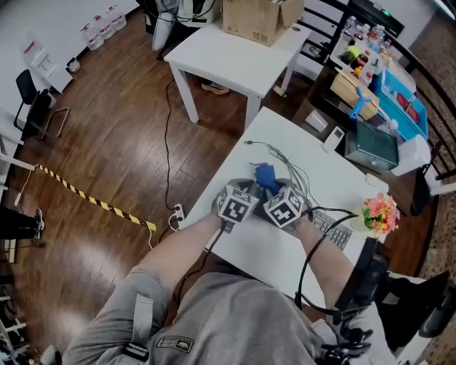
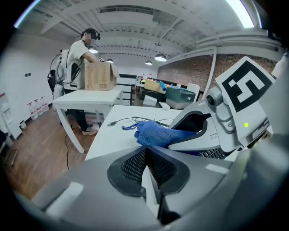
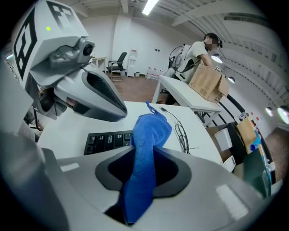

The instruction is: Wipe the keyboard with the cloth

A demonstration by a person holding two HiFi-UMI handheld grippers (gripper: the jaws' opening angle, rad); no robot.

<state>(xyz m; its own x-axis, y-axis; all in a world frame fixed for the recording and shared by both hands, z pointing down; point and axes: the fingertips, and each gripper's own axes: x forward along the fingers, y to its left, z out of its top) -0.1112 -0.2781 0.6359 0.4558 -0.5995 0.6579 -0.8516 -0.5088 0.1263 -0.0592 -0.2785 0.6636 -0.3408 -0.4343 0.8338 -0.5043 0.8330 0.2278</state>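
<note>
Counting outward from the body, the near white worktop (image 1: 260, 249) carries two grippers, one cloth, one keyboard and one loose tangle of cables.

The left gripper (image 2: 146, 168) has its jaws pressed together with nothing between them. The right gripper (image 3: 143, 151) has its jaws clenched on the blue cloth (image 3: 148, 135). The cloth runs through the jaws and bunches up past their tips, above the worktop and beside the keyboard (image 3: 107, 140).

Only one black corner of keys shows in the right gripper view. In the head view the right forearm and a black cord cover part of the keyboard. Whether the cloth touches the keys cannot be told.

Both forearms reach forward and converge. The grippers sit side by side with their marker cubes almost touching, and both pitch downward.

Just beyond them lie the cables (image 1: 281, 158), and one bunch of flowers (image 1: 380, 212) stands near the worktop's right end. Farther off is a second white worktop (image 1: 228, 53) with one cardboard box (image 1: 258, 18) on it. One person (image 2: 77, 54) stands at that box.
</note>
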